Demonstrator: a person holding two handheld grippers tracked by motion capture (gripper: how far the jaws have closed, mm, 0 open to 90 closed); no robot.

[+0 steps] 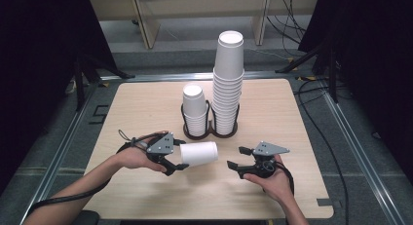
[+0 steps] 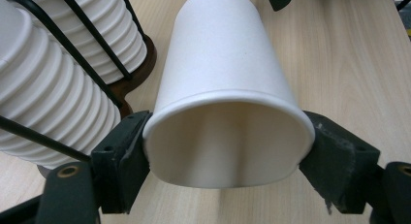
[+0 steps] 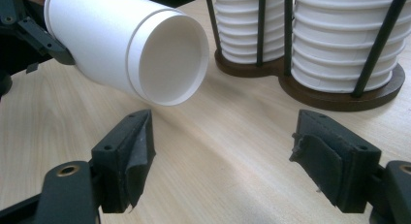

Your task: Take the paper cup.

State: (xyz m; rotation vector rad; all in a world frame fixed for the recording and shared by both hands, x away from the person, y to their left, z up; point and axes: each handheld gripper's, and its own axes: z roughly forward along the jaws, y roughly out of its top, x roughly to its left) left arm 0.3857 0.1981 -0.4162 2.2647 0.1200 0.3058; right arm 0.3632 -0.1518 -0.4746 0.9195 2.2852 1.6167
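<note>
Left hand (image 1: 130,157): comes in from the lower left of the high view and carries the left gripper (image 1: 176,159) over the wooden table (image 1: 146,108).
Left gripper: its two black pads (image 2: 127,151) press on opposite sides of the rim of a white paper cup (image 1: 198,153); the rim is squeezed slightly out of round in the left gripper view.
Paper cup: held on its side above the table top, mouth toward the left gripper, closed base toward the right gripper. In the right gripper view the recessed base (image 3: 167,59) faces the camera.
Short stack of cups (image 1: 194,110): stands in the left ring of a dark wire holder (image 1: 210,132) with a round wooden base, just behind the held cup.
Tall stack of cups (image 1: 228,84): stands in the right ring of the same holder, touching nothing else, and rises well above the short stack.
Right gripper (image 1: 234,157): near the held cup's base, apart from it, pointing toward it. In the right gripper view its jaws stand apart with only table top between them; nothing is held.
Right hand (image 1: 270,178): comes in from the lower right, wrapped round the right gripper's body.
</note>
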